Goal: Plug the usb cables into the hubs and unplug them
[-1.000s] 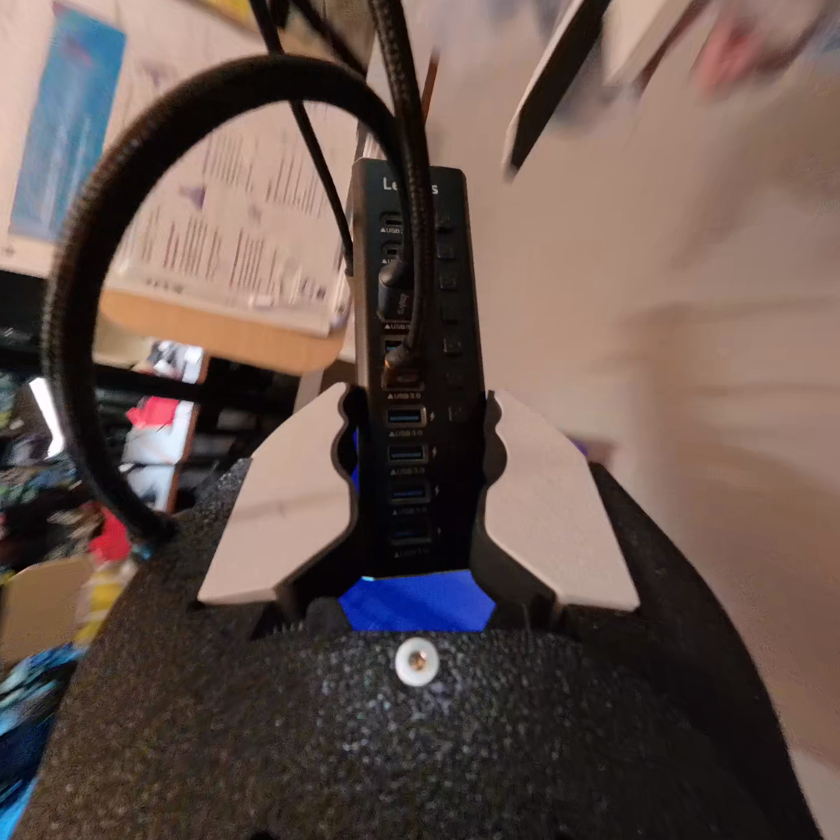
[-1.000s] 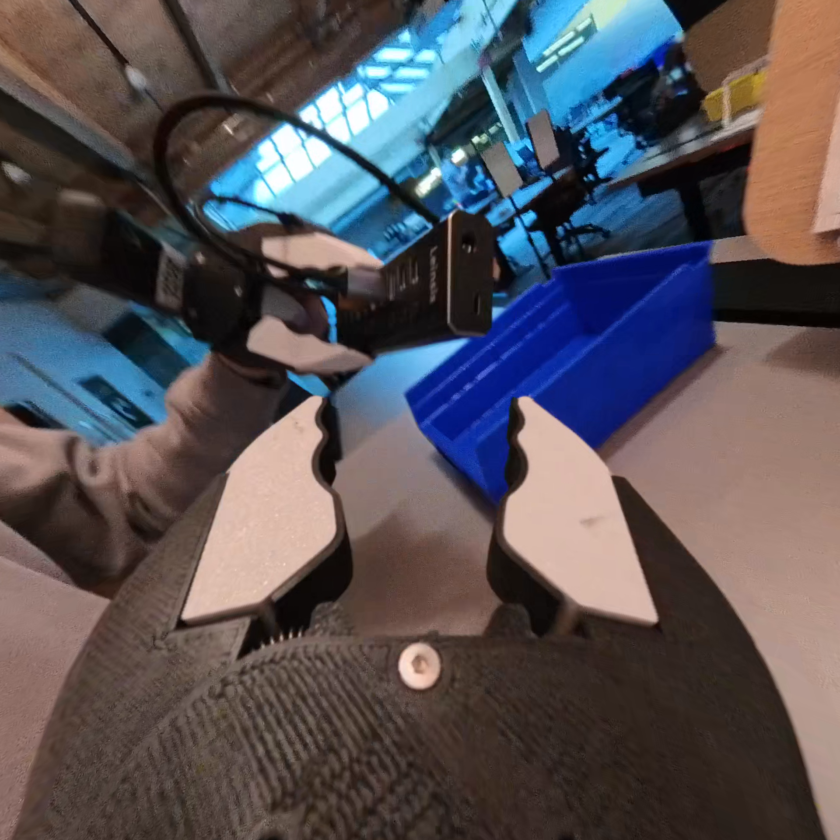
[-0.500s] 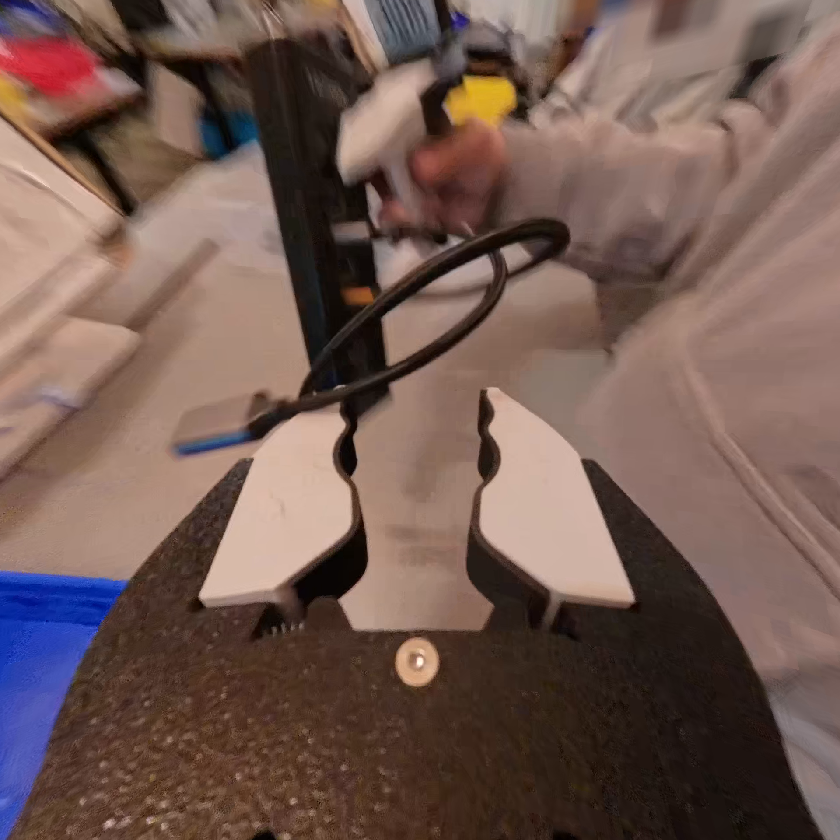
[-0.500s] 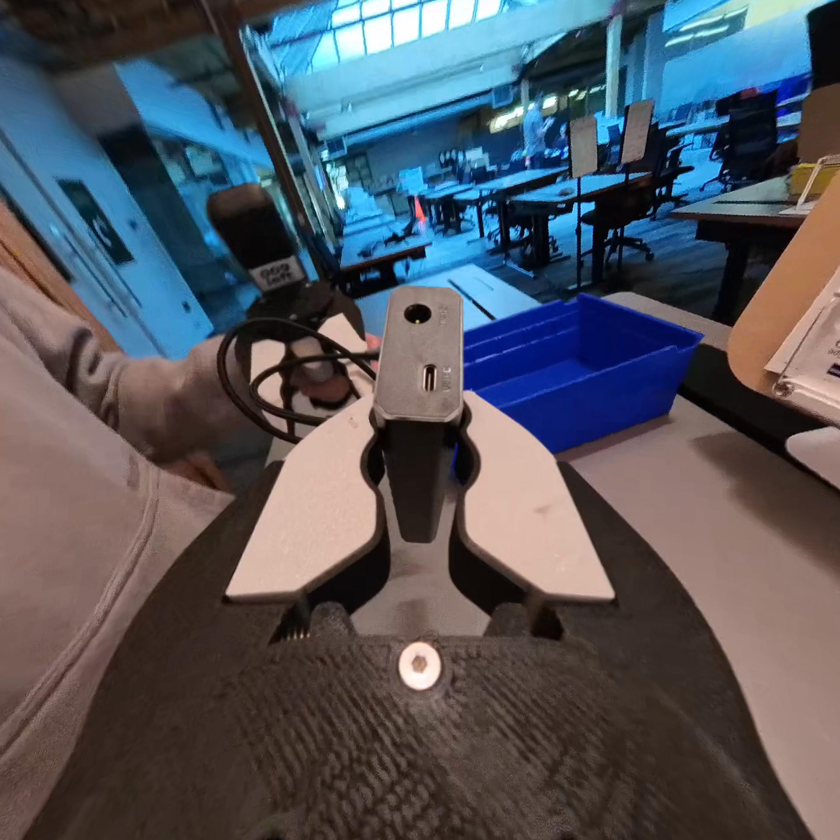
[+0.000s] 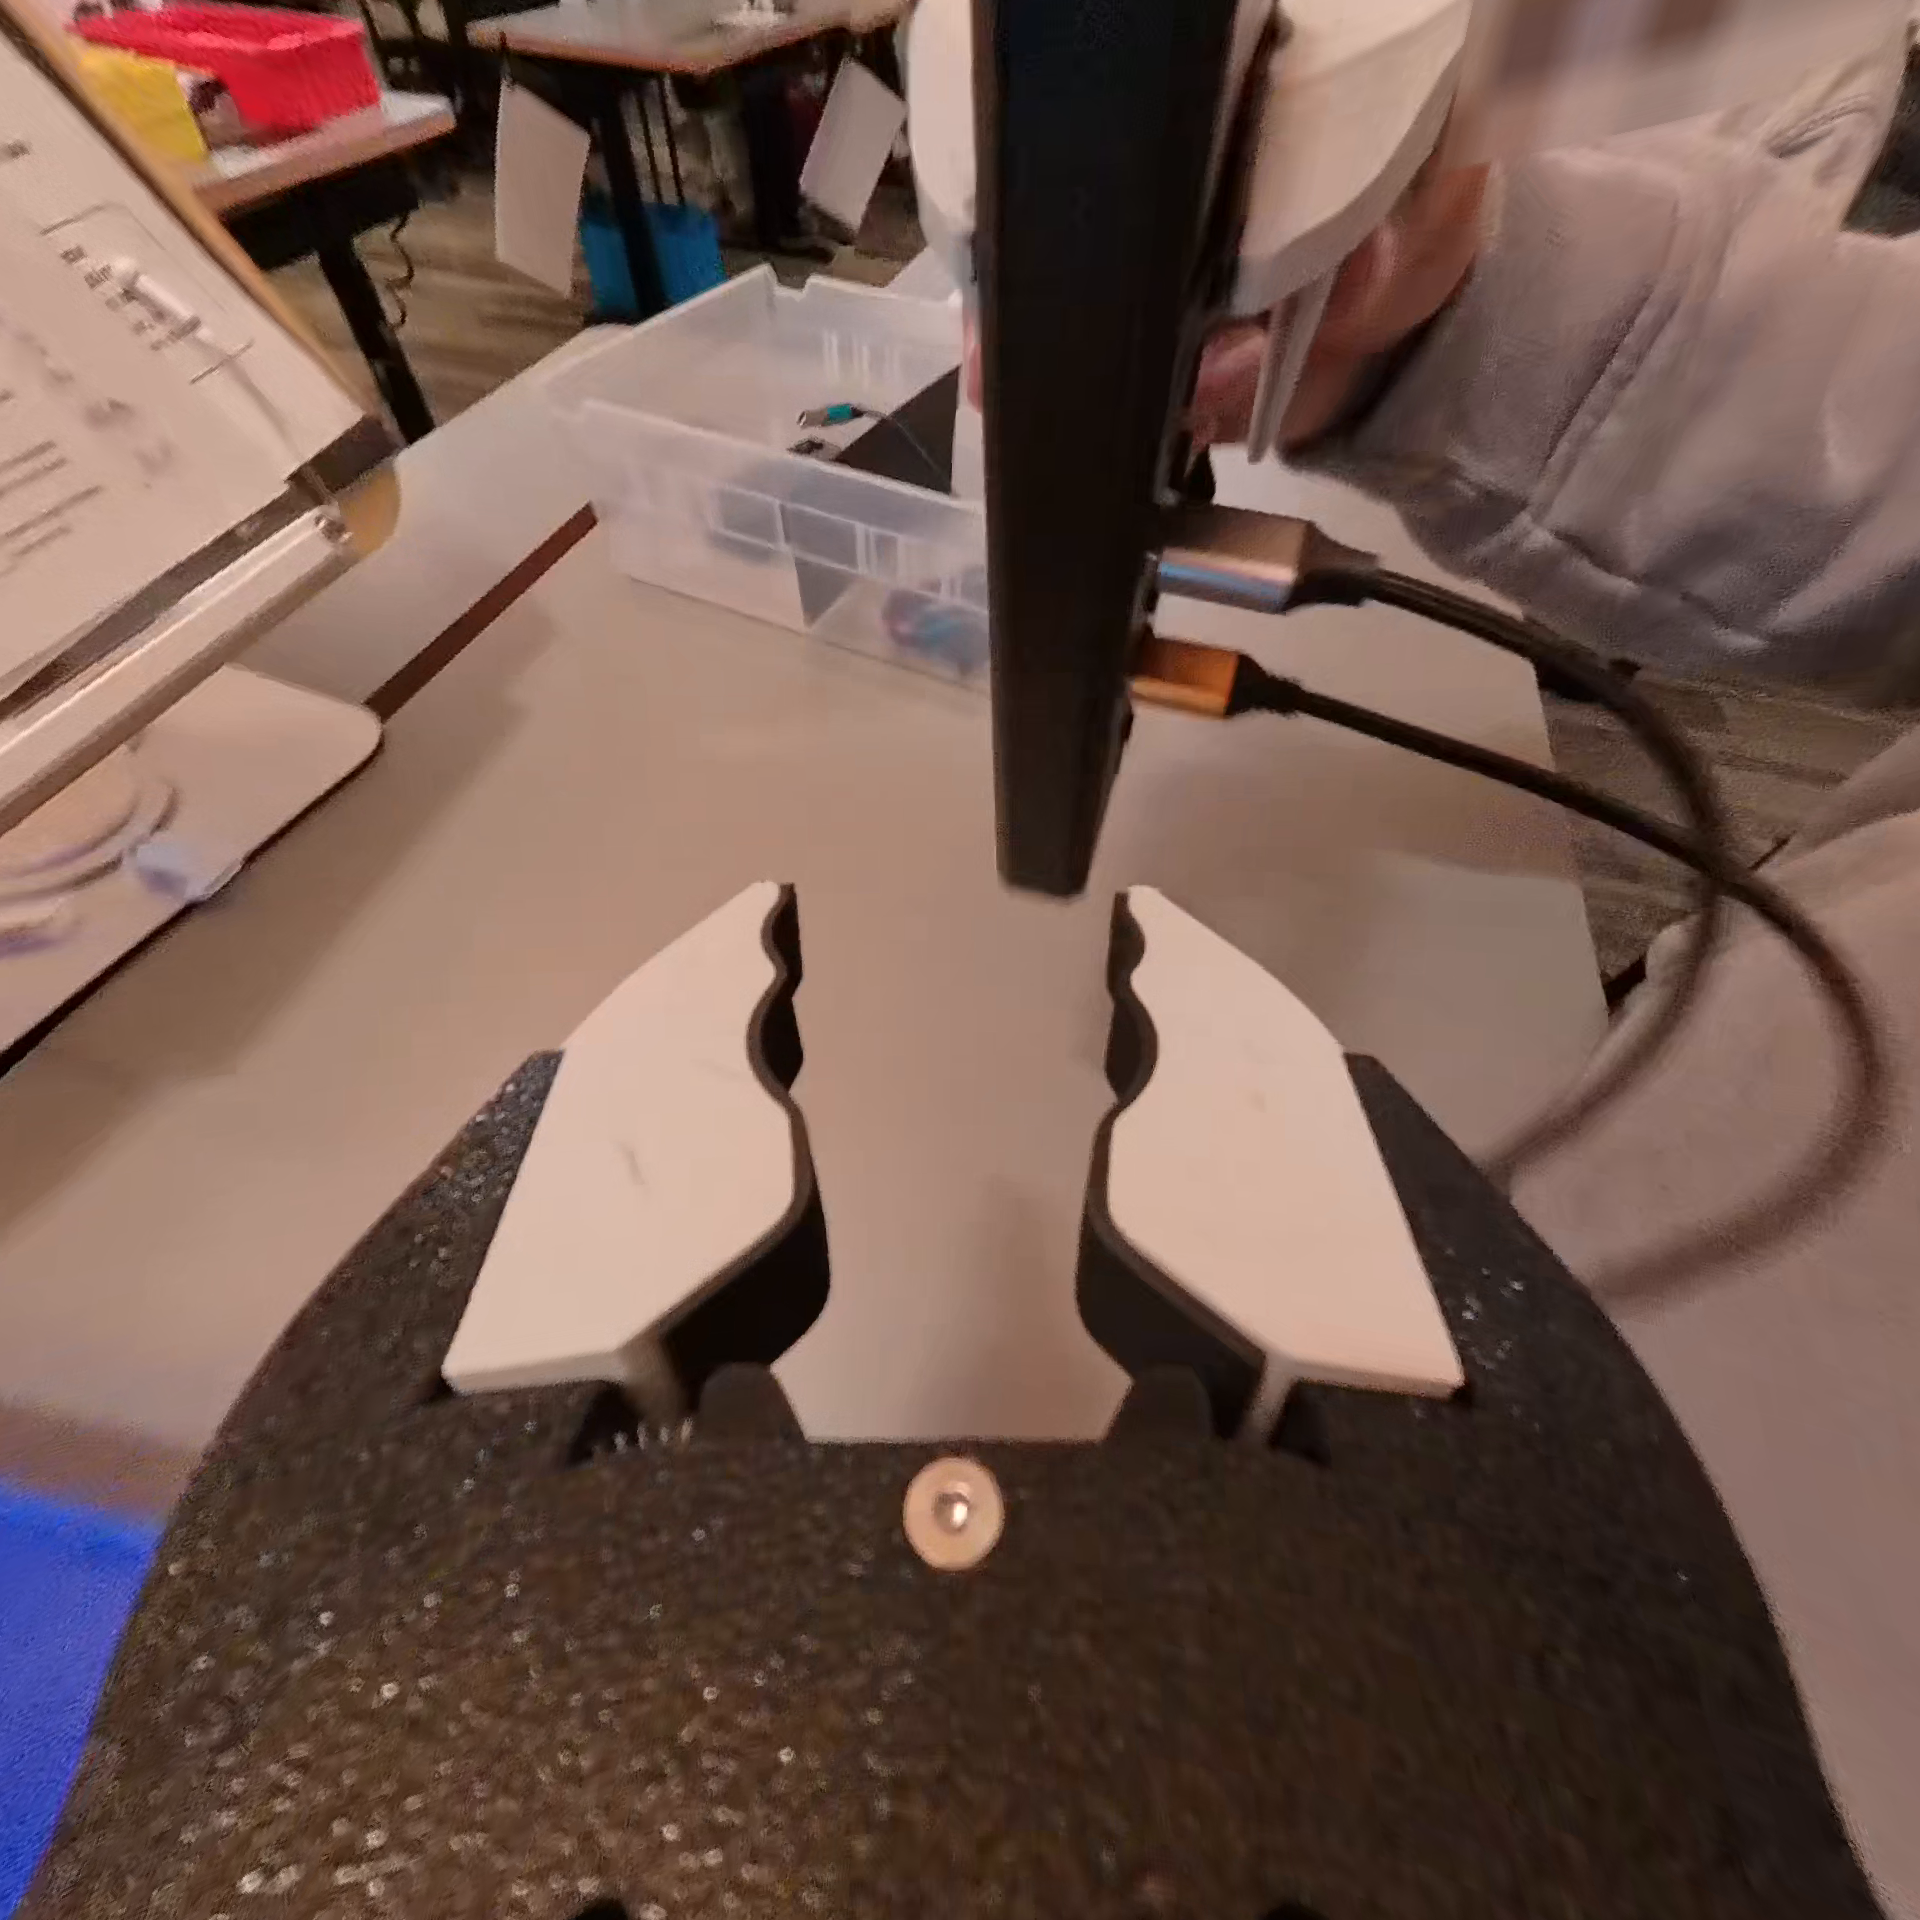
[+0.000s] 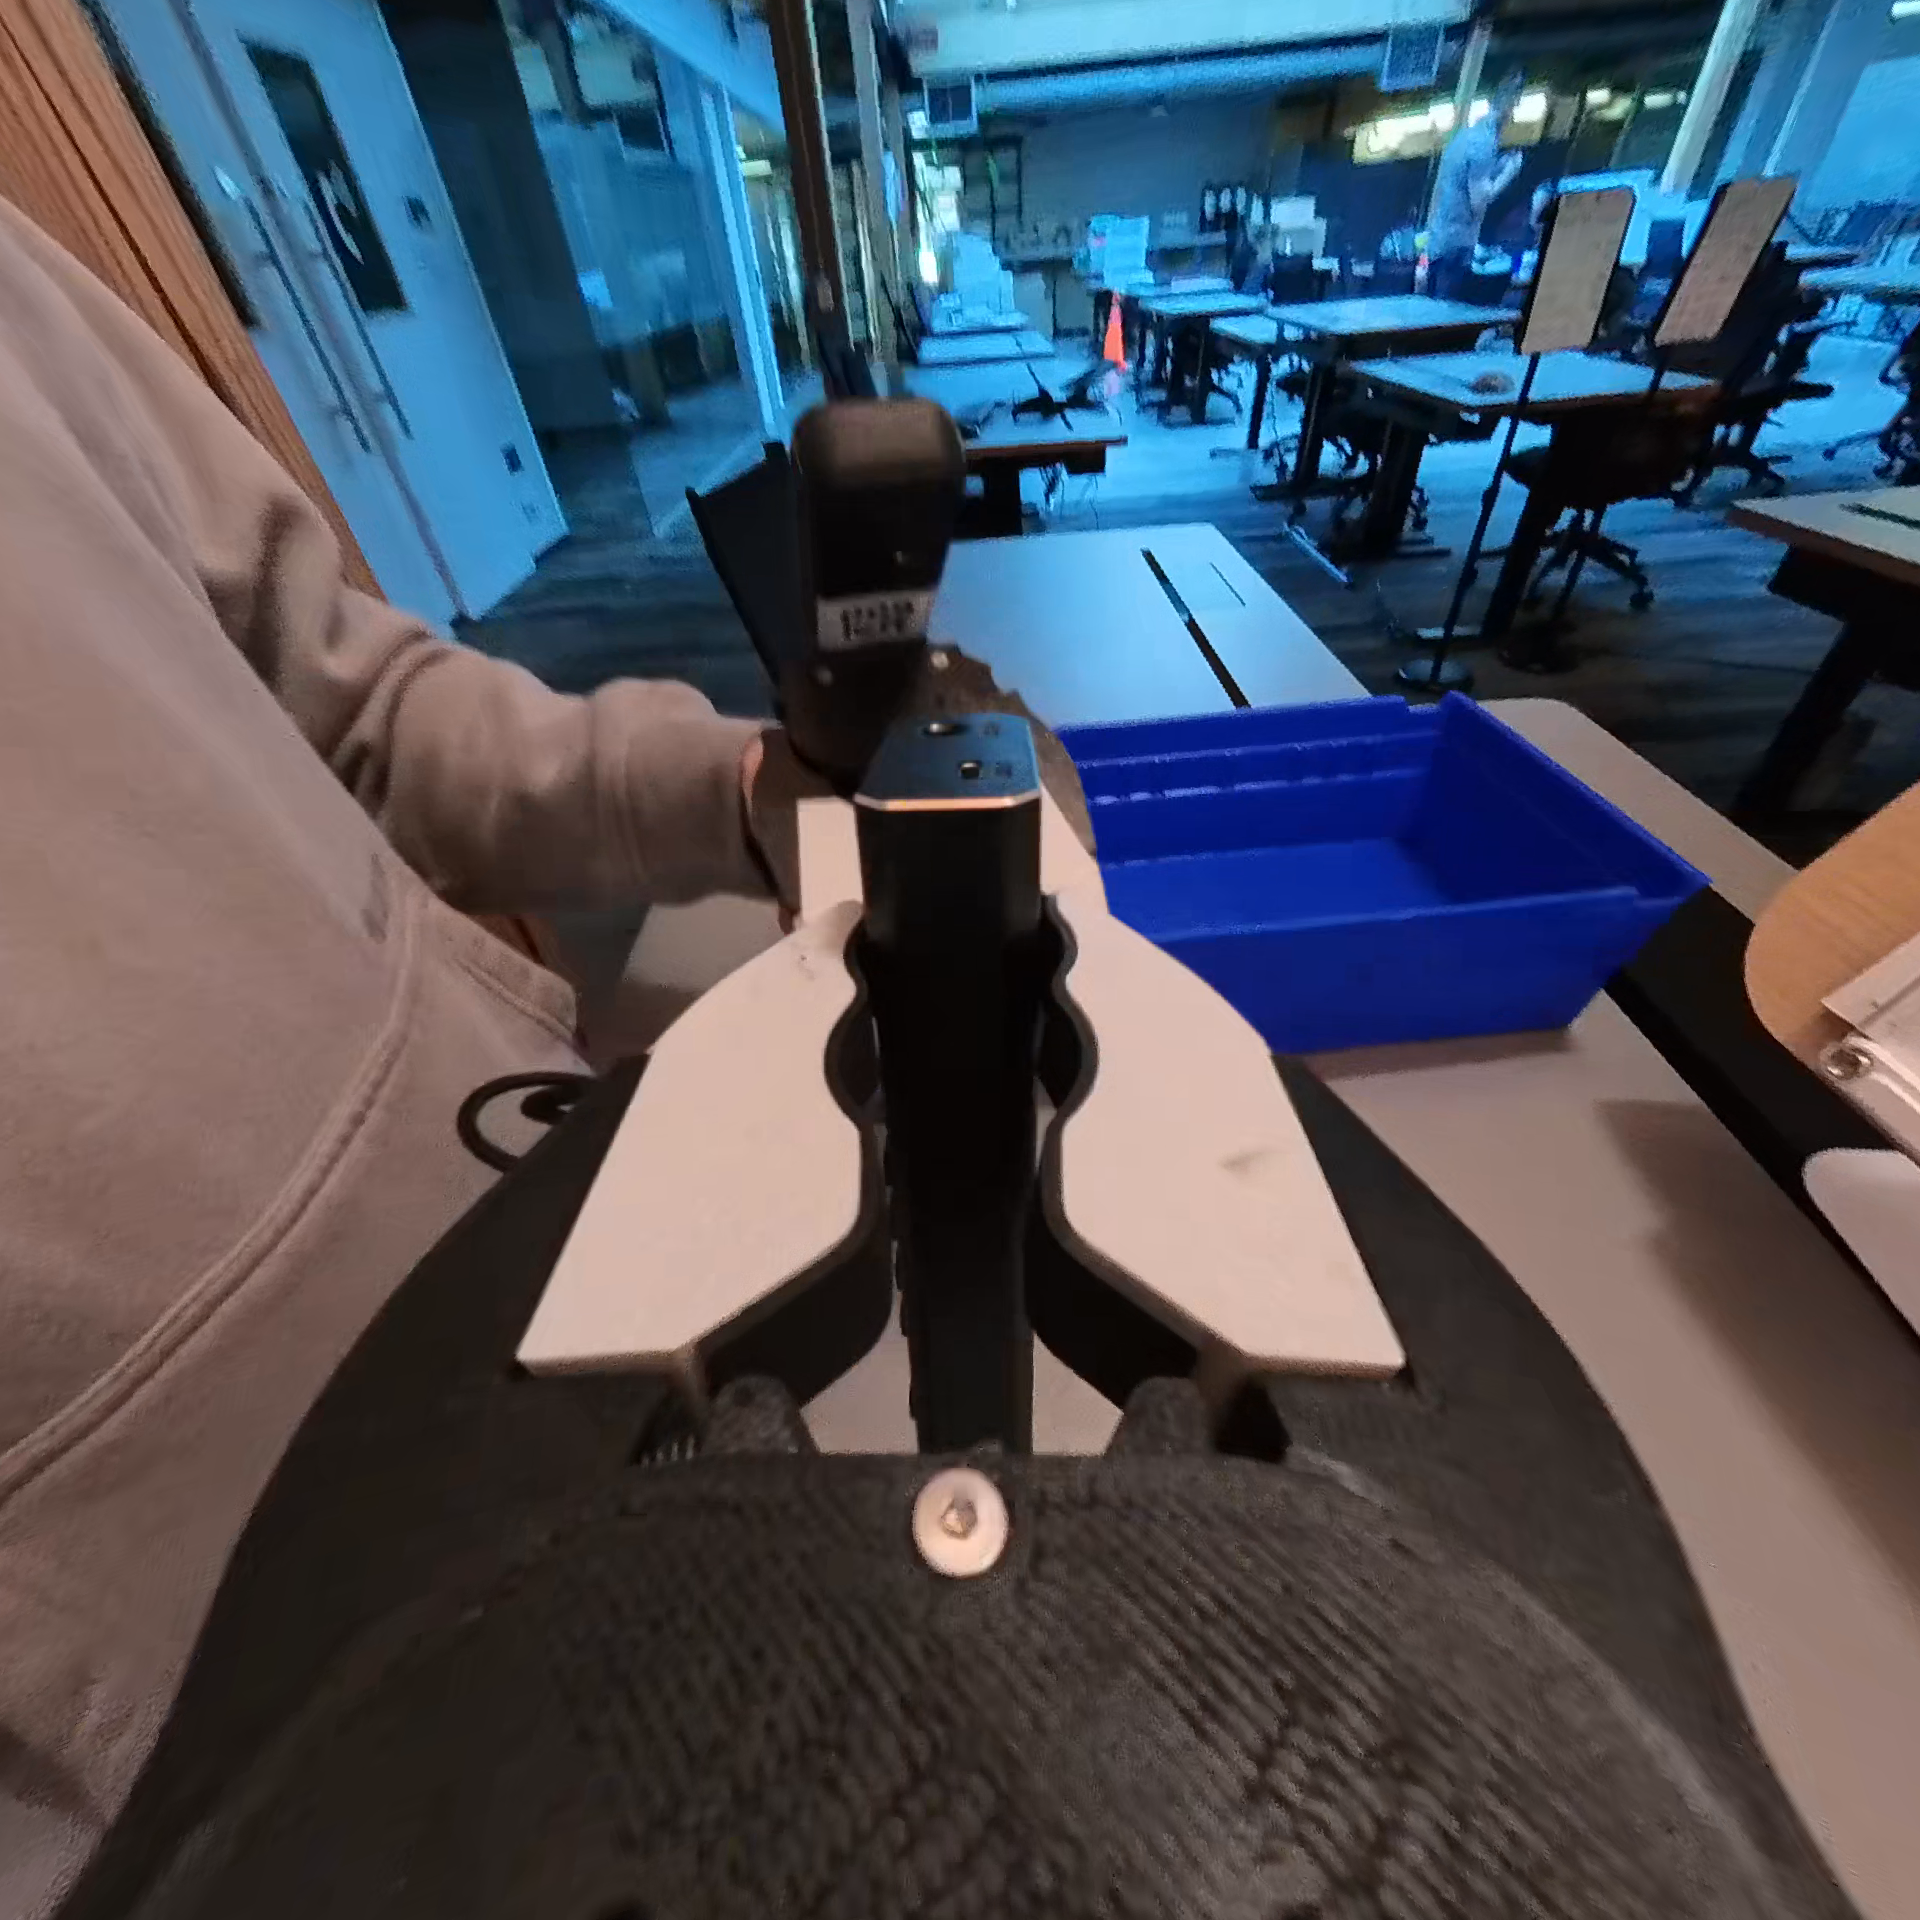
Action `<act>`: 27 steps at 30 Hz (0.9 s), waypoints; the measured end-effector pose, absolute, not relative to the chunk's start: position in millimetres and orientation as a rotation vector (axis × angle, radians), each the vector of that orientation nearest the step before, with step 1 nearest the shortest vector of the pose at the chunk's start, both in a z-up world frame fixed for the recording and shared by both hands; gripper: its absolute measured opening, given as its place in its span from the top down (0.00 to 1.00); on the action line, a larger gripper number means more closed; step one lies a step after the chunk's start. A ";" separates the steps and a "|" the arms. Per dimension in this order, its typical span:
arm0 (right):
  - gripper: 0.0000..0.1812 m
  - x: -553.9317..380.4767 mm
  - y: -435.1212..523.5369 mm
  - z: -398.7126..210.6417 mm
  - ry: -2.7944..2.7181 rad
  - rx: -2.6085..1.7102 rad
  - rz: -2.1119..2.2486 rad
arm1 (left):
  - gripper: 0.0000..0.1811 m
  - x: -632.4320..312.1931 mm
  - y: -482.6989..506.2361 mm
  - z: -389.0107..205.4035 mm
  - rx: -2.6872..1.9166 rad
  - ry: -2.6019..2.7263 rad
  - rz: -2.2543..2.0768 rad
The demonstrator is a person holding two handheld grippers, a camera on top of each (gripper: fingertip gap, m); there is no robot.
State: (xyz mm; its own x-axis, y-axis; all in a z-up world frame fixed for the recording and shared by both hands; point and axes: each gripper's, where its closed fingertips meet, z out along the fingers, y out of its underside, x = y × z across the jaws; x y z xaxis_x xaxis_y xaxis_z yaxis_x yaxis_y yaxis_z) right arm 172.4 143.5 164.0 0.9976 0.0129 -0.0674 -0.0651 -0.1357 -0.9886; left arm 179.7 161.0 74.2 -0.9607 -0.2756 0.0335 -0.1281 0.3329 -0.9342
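My right gripper [image 6: 951,914] is shut on a long black USB hub [image 6: 951,1039] and holds it above the grey table [image 6: 1507,1195]. In the left wrist view the hub [image 5: 1070,468] hangs upright, its lower end just beyond my left gripper [image 5: 954,914], which is open and empty. A grey-metal plug [image 5: 1236,566] and an orange plug [image 5: 1190,675] sit in ports on the hub's right side. Their black cables [image 5: 1683,862] loop away to the right. The right gripper's white fingers [image 5: 1340,156] clamp the hub's upper part.
A clear plastic bin [image 5: 779,468] with small parts stands behind the hub. A document stand [image 5: 156,436] is at the left. A blue bin [image 6: 1351,883] sits on the table to the right in the right wrist view. A person's grey sleeve [image 6: 260,831] fills the left side.
One second ago my left gripper held the hub and my right was open. The right closed on the hub and the left let go and drew back below its end.
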 end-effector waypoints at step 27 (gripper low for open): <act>0.67 207.6 161.9 155.7 0.542 -1.625 -0.308 | 0.85 218.7 161.8 66.8 -0.581 1.961 -1.224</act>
